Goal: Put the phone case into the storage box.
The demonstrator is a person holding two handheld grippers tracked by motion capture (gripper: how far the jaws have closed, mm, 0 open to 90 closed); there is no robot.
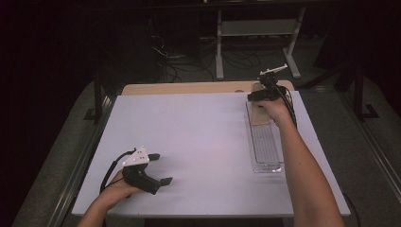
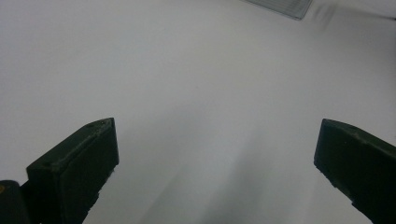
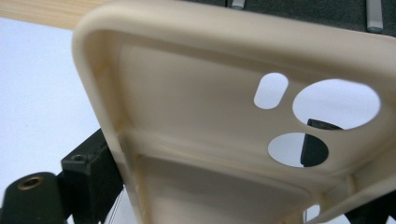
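Observation:
A beige phone case [image 3: 201,93] with round camera holes sits tilted and very close in the right gripper view. My right gripper [image 3: 201,158] is shut on it: one jaw stands at the case's left wall and the other shows through a hole. From above, the right gripper [image 1: 265,93] holds the phone case [image 1: 258,115] over the far end of a clear plastic tray [image 1: 265,146]. My left gripper [image 1: 161,168] rests low at the near left of the white table [image 1: 189,127]. In its own view the left gripper [image 2: 215,140] is open with nothing between its jaws.
A wooden tabletop edge [image 1: 189,88] shows beyond the white board. A corner of the clear tray [image 2: 280,5] appears far off in the left gripper view. Beyond the table, the dark floor holds cables and a metal stand [image 1: 257,28].

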